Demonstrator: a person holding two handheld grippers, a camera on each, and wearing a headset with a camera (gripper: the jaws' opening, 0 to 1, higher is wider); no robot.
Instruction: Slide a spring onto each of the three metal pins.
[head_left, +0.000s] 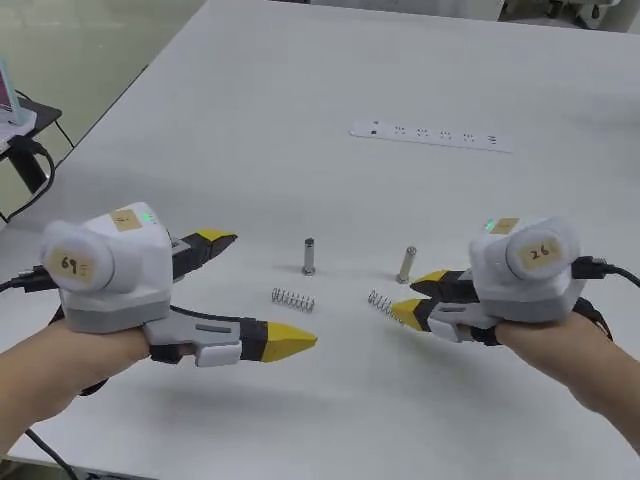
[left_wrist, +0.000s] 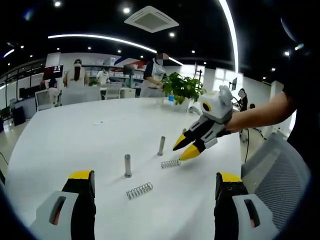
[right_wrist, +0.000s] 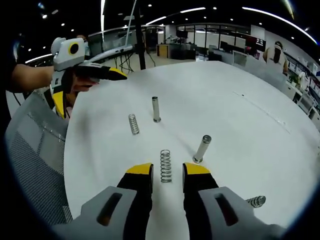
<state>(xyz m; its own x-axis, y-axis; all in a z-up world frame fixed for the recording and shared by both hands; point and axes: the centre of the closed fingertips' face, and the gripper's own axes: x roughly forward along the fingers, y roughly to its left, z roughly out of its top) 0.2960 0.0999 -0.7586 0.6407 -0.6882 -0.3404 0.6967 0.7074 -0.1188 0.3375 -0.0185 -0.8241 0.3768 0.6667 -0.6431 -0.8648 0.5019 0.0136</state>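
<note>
A broad white worktop (head_left: 300, 80) in an open office carries everything, and a white power strip (head_left: 430, 135) lies far back on it. I hold my left claw (head_left: 255, 290) at the near left, its jaws spread wide with nothing between them. My right claw (head_left: 417, 296) is at the near right, its jaws parted only narrowly and its yellow tips pointing inward.

Two metal pins stand upright between the claws, the left pin (head_left: 309, 256) and the right pin (head_left: 407, 264), both bare. The left spring (head_left: 293, 298) lies flat just in front of the left pin.

The right spring (head_left: 380, 301) lies flat at the mouth of my right claw. In the right gripper view it sits in the gap by the tips, apparently touched by neither, though I cannot be sure. In that same view, what looks like a third spring (right_wrist: 256, 201) lies on the worktop beside the claw's body, half hidden.
</note>
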